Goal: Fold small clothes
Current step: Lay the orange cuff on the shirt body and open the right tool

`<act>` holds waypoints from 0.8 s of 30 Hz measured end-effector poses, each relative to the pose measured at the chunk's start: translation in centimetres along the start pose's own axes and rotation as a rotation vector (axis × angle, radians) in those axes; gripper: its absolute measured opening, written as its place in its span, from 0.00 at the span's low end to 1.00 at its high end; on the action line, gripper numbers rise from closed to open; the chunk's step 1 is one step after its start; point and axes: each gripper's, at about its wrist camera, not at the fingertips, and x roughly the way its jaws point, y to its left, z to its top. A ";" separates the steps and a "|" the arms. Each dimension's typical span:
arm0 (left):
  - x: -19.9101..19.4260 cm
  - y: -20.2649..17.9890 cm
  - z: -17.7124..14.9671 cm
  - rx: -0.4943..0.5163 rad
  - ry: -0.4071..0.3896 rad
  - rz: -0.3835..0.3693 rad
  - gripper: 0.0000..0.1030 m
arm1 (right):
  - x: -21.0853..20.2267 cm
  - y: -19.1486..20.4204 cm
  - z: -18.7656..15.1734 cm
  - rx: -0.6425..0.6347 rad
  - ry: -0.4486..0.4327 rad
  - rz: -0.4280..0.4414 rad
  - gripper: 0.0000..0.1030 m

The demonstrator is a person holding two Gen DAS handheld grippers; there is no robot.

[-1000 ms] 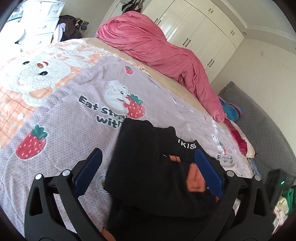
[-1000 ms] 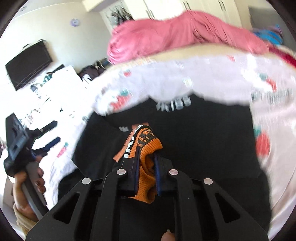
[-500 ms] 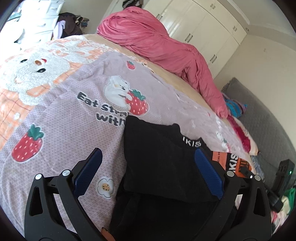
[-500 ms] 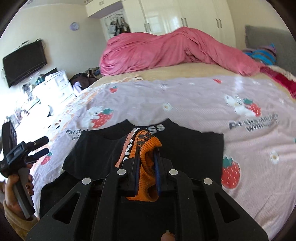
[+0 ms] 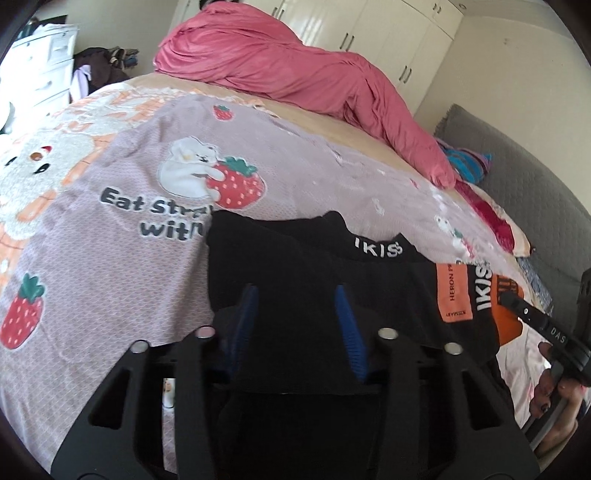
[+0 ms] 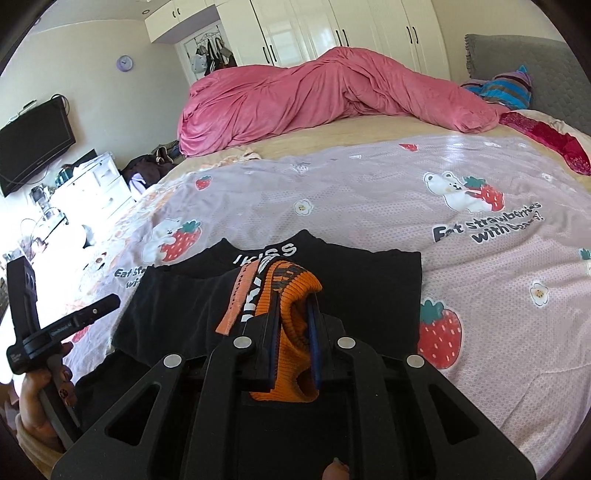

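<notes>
Black shirt (image 5: 314,273) spread flat on lilac strawberry-print blanket (image 5: 110,277), white "IKISS" collar lettering toward pink duvet (image 5: 295,70). Lies near front edge of blanket; one side partly folded over.

Left gripper (image 5: 295,314): jaws closing, blue pads (image 5: 349,332) either side of a raised fold of shirt on its left side. Fabric between the pads; contact on both sides not confirmed from this view. Seen from right wrist view at far left (image 6: 92,310), held in a hand (image 6: 44,406), beside shirt's edge.

Right gripper (image 6: 291,332): jaws narrow, clamped on orange knit cuff (image 6: 291,295) of shirt, bunched between the pads and lifted clear of the black body. Orange label strip (image 6: 232,310) hanging alongside, black-and-white lettered band next to it. In left wrist view, same orange cuff (image 5: 506,314) at shirt's right side, with gripper finger (image 5: 532,321) on it and a hand (image 5: 554,391) below.

Surroundings: white wardrobe (image 6: 351,29) behind duvet, grey headboard (image 6: 517,55) to right, striped cloth (image 6: 506,88) at its foot, television (image 6: 33,144) on left wall, white drawers (image 6: 92,188) below it.
</notes>
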 end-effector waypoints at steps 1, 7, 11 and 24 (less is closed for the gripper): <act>0.1 0.0 0.0 0.001 0.004 0.000 0.33 | 0.0 0.0 0.0 -0.001 0.000 -0.002 0.12; 0.8 -0.1 -0.2 0.002 0.022 -0.002 0.33 | 0.1 -0.1 -0.1 0.004 0.003 -0.011 0.12; 1.1 -0.3 -0.3 0.003 0.033 -0.003 0.33 | 0.3 -0.2 -0.1 0.009 0.007 -0.016 0.13; 2.1 -2.0 -0.9 0.056 0.067 0.001 0.33 | 0.2 -0.9 -0.2 0.009 -0.014 -0.091 0.28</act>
